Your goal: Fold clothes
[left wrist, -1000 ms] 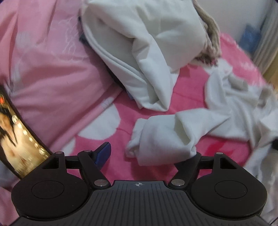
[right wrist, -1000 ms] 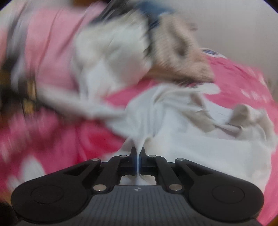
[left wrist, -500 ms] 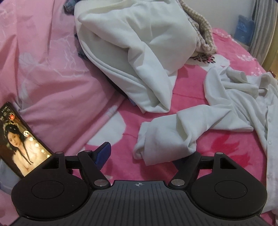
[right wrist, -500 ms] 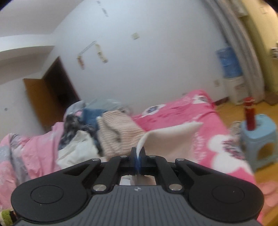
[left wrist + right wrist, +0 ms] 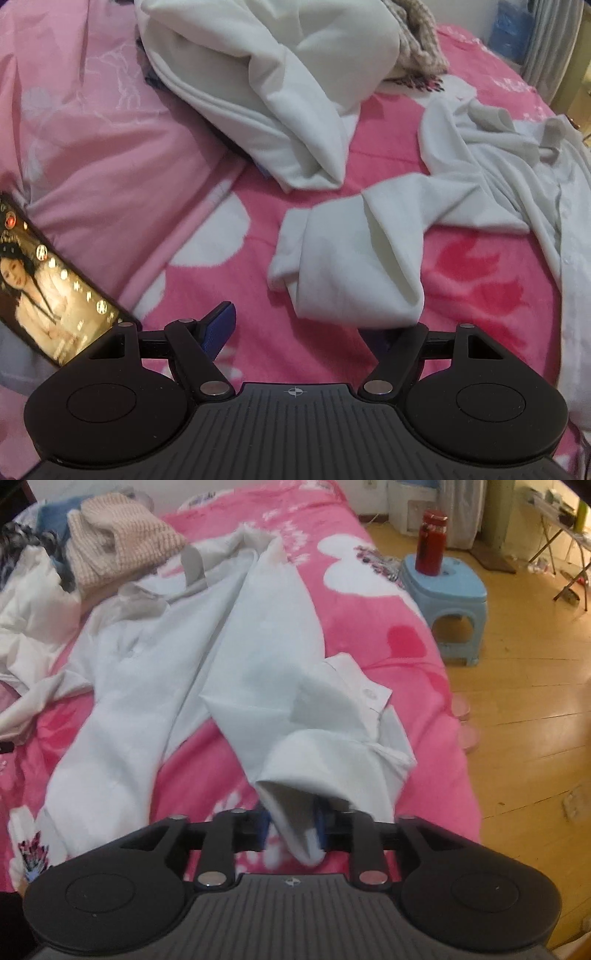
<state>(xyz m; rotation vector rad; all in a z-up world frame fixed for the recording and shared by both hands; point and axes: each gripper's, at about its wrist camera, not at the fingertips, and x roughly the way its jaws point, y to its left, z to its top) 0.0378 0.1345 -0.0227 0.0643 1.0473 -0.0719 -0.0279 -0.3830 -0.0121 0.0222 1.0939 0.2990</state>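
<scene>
A white shirt (image 5: 207,657) is spread across the pink floral bed cover (image 5: 362,602), its collar lying towards a heap of other clothes (image 5: 118,539) at the head of the bed. One sleeve (image 5: 325,746) is doubled back along the right side of the bed, and its cuff end hangs between the fingers of the right gripper (image 5: 291,830). These fingers have just been opening: a gap is seen on the left of the cloth, while on the right the cloth lies against the blue pad, so the hold is taken as released. In the left wrist view the other sleeve (image 5: 354,258) is seen crumpled on the cover, just ahead of the left gripper (image 5: 306,328). The left fingers are set wide apart and nothing is held; whether the right-hand finger touches the sleeve's edge cannot be told. A phone (image 5: 48,291) with a lit screen rests at the left. Beyond the bed, a red bottle (image 5: 430,541) stands on a blue stool (image 5: 447,590) on the wooden floor (image 5: 524,709).
</scene>
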